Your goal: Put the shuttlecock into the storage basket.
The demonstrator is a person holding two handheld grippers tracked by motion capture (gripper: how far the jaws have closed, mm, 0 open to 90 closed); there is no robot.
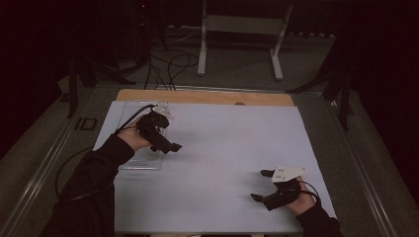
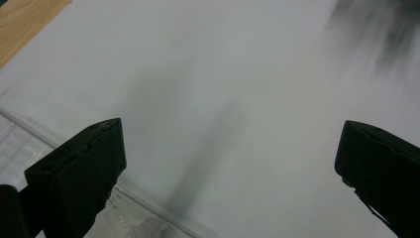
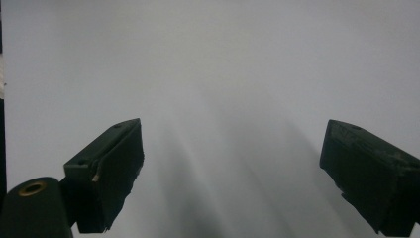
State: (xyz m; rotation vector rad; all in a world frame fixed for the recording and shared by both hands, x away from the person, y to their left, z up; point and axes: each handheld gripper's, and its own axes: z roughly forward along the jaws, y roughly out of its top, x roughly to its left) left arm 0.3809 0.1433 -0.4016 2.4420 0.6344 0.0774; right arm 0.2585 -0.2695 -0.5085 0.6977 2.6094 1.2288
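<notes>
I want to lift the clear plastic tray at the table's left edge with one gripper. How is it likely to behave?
The clear tray looks thin-walled and see-through, so it is probably light and may flex if pinched at one rim. It lies flat on the smooth white sheet, so a push would likely slide it rather than tip it. The left gripper hovers over it, fingers wide apart.

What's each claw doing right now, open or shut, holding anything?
Left claw: open, holding nothing, above the clear tray at the white sheet's left edge.
Right claw: open, holding nothing, over the white sheet.
</notes>
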